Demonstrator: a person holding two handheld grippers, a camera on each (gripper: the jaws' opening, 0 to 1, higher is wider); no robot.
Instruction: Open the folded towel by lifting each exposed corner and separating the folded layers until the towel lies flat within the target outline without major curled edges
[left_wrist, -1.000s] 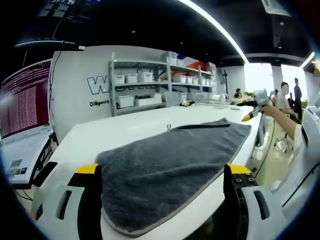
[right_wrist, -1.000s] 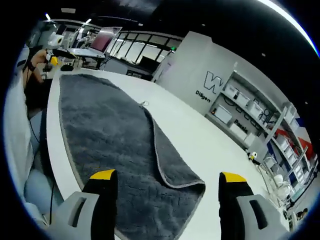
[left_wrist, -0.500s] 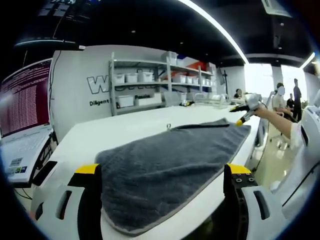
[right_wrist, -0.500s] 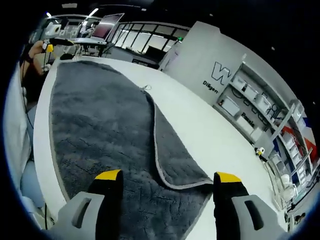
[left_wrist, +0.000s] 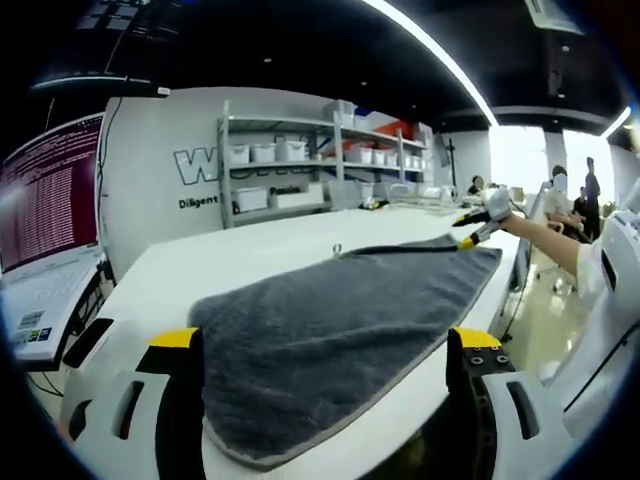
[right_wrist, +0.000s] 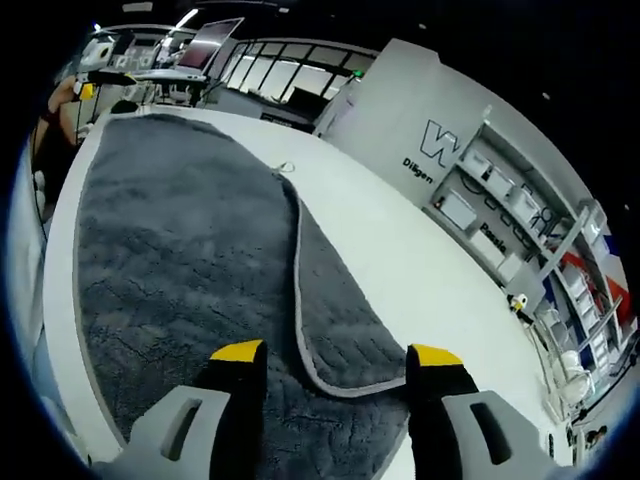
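Your left hand-held gripper (left_wrist: 320, 350) stands with jaws wide, holding nothing, at the near end of the grey towel (left_wrist: 340, 320) spread along the white table (left_wrist: 250, 262); that end's edge drops out of sight behind the jaws. Your right hand-held gripper (right_wrist: 335, 365) is spread wide too, straddling a folded flap (right_wrist: 335, 320) with a pale hem. Whether its tips touch the cloth, you can't tell. The small loop (right_wrist: 285, 168) on the towel's edge is barely legible. The shelving (left_wrist: 300, 165) blurs behind.
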